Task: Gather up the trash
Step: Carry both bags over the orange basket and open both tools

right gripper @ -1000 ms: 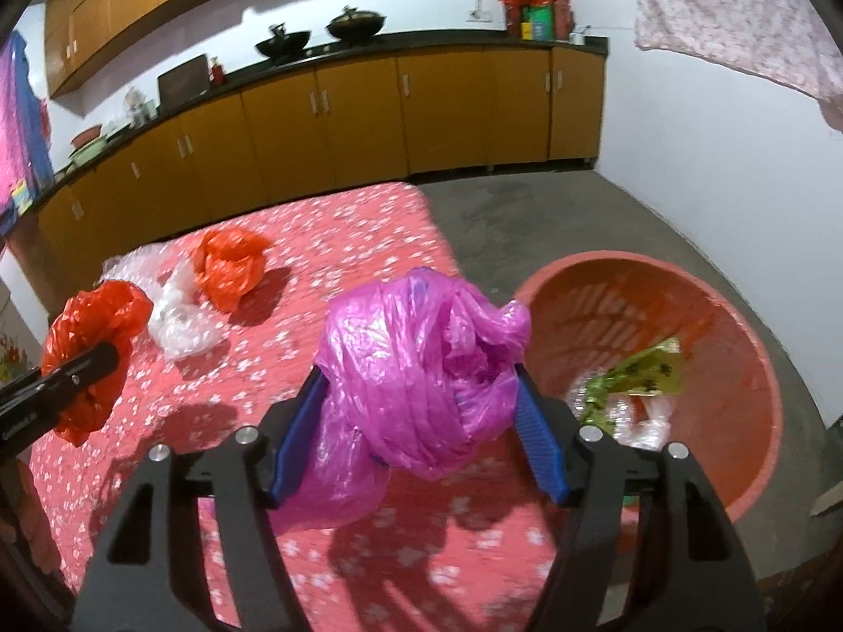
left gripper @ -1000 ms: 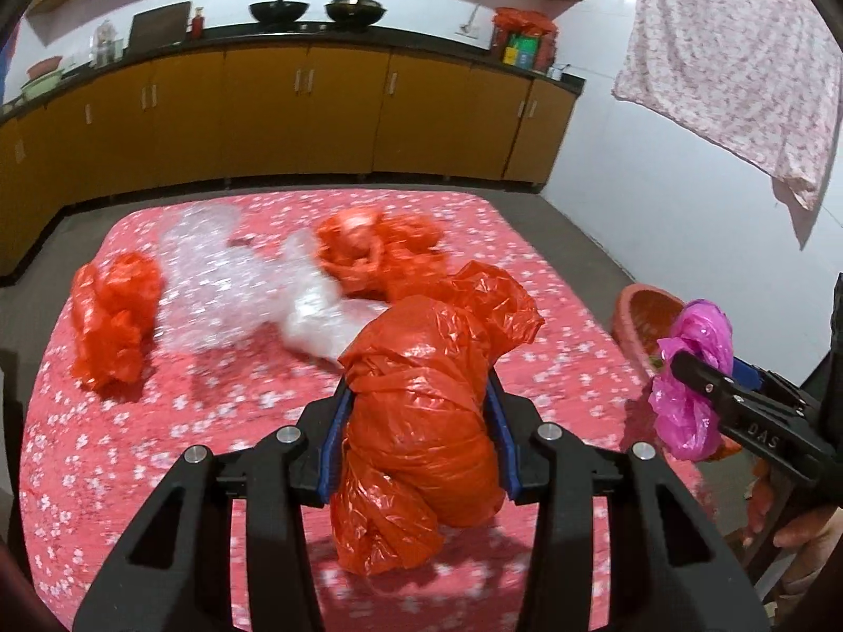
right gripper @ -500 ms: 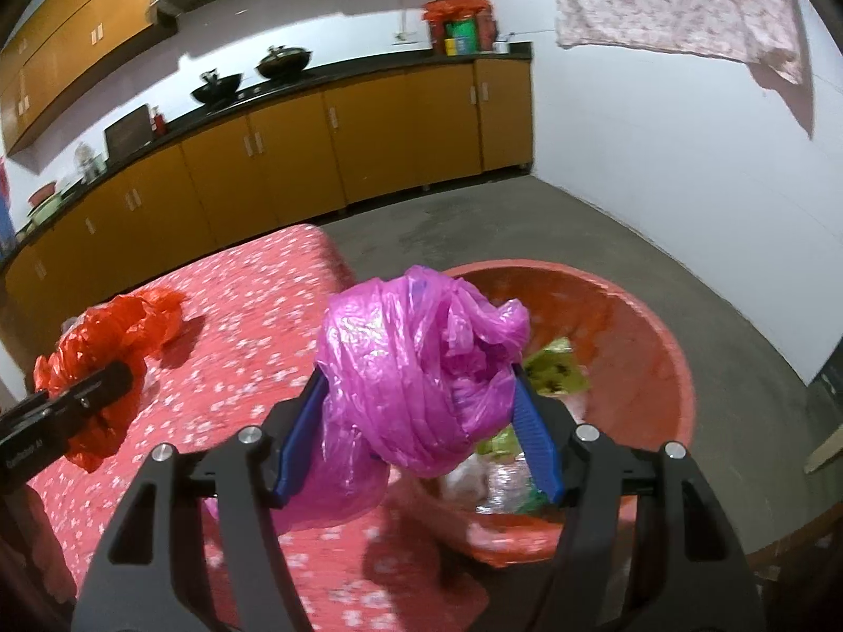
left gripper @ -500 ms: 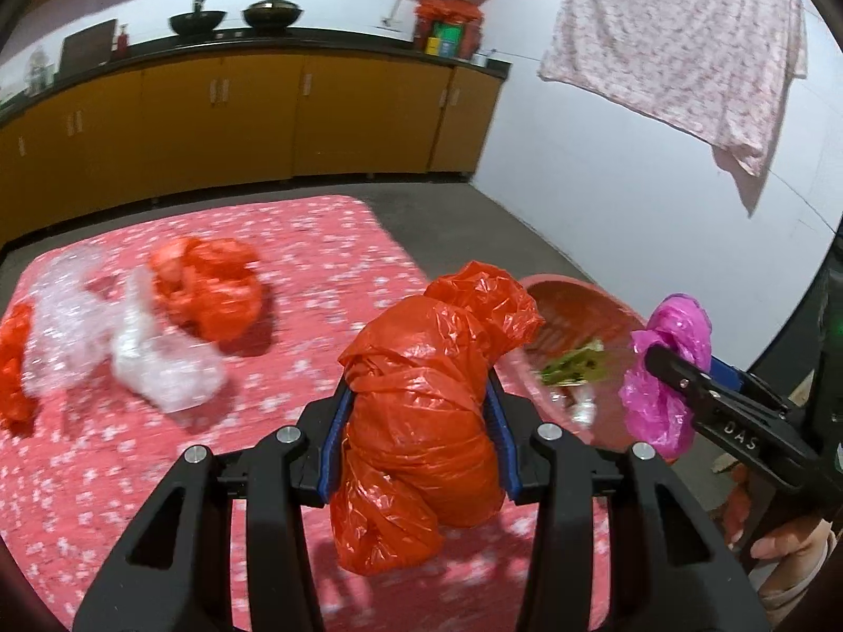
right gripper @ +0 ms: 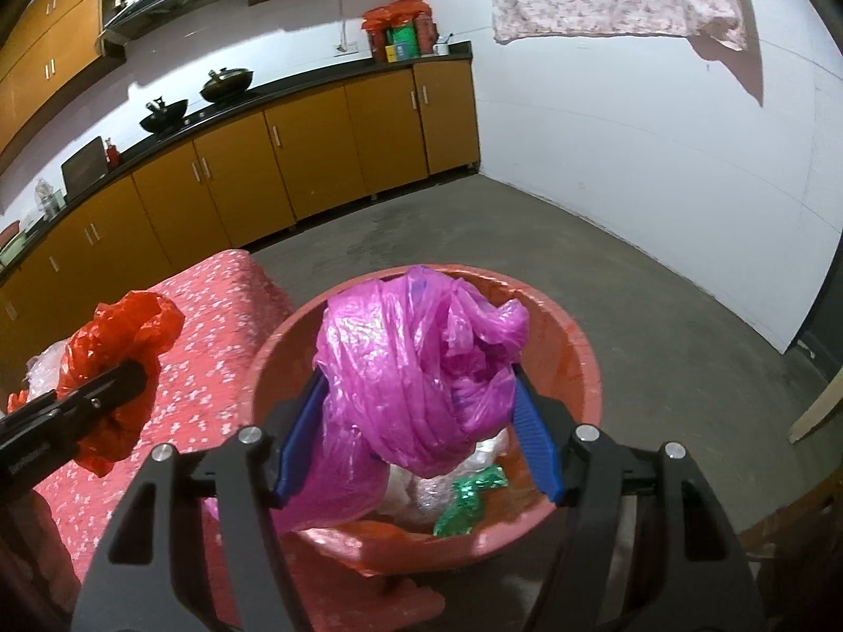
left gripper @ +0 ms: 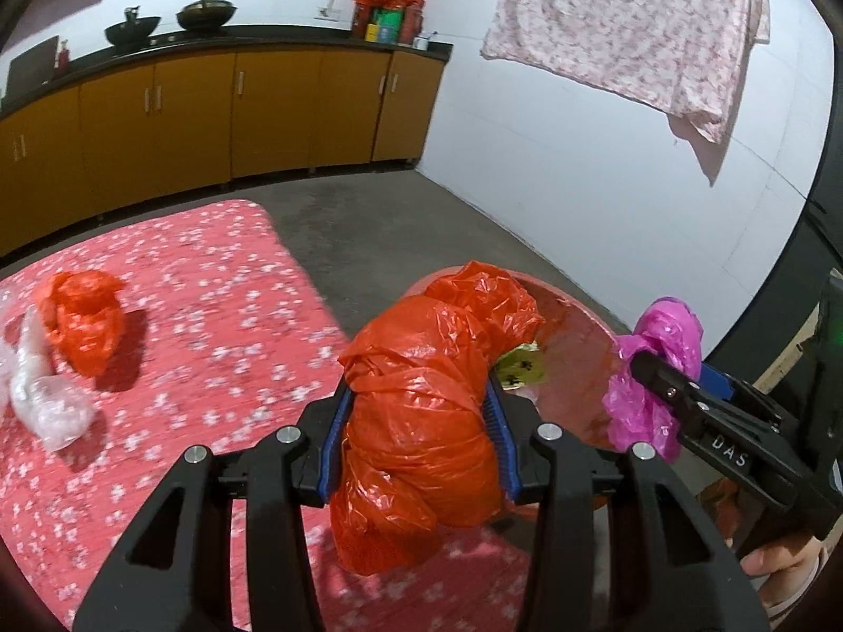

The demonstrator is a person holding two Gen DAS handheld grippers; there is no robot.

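My left gripper [left gripper: 419,437] is shut on a crumpled red plastic bag [left gripper: 427,400], held above the right edge of the red flowered table [left gripper: 184,368]. My right gripper [right gripper: 416,432] is shut on a crumpled pink plastic bag [right gripper: 416,368], held above the red basin [right gripper: 574,337] on the floor. The basin holds green and clear wrappers [right gripper: 469,495]. The pink bag [left gripper: 658,363] and basin [left gripper: 574,347] also show in the left wrist view. The red bag [right gripper: 113,368] shows in the right wrist view.
Another red bag [left gripper: 84,321] and a clear plastic wrap [left gripper: 42,395] lie on the table at the left. Yellow cabinets [left gripper: 211,116] line the far wall. A white wall [right gripper: 658,158] with a hanging cloth [left gripper: 632,26] stands to the right.
Both grippers have swung right with their bags. The pink bag has come over the basin, and the red bag has moved from the table's middle to its right edge.
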